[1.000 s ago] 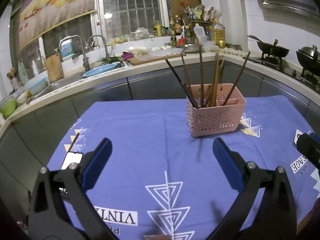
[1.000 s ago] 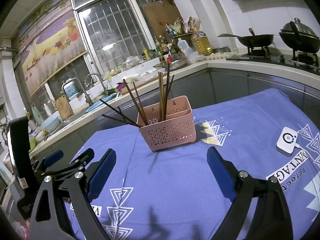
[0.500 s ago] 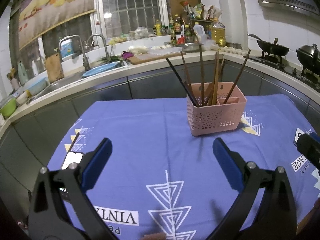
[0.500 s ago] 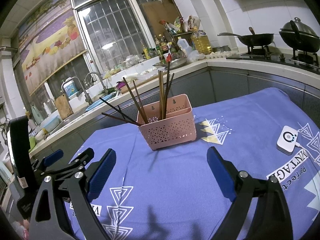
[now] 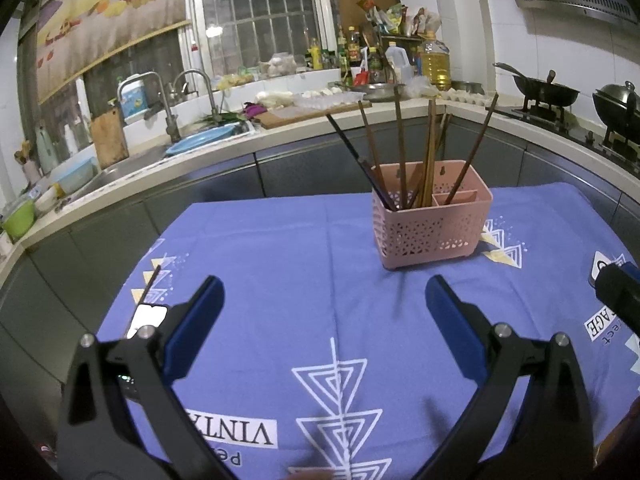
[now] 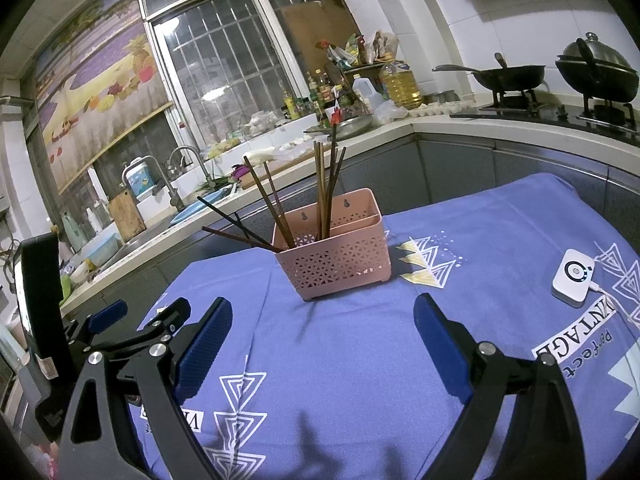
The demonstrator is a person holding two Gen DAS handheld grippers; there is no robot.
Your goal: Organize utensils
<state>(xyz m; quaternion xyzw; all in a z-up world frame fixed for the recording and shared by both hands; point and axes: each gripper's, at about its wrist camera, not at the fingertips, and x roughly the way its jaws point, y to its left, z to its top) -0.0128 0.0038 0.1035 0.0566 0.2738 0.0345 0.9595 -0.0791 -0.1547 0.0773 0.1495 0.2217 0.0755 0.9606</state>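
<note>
Two tools are hovering low over the bench, each with its blue-padded black fingers spread wide and nothing between them. The left tool [image 5: 324, 312] is pointing across the purple patterned tablecloth [image 5: 280, 264] toward the pink perforated plastic utensil basket [image 5: 432, 220], which is standing upright well ahead of it and a little to its right. The right tool [image 6: 322, 332] is facing the same basket from the other side, also well short of it.

Several long dark wooden chopsticks [image 5: 400, 148] are already standing in the basket, most of them bunched in its larger compartment and fanning outward; one reddish-brown stick [image 5: 472, 152] is leaning in the small divided section at the right end. In the right wrist view two or three sticks are tilting far over the basket's left rim.

One thin dark stick, seemingly a stray chopstick [image 5: 150, 284], is lying on the cloth just beyond the left tool's left finger, next to a white card-like object [image 5: 148, 318]. A small white square device [image 6: 572, 276] with a cable is sitting near the right edge of the cloth.

Judging from this, the sorting is nearly finished and both tools are between pickups. The next move probably calls for the left tool to swing left, narrow its fingers around the thin stray stick, lift it level, then drop it tip-down among the others.
</note>
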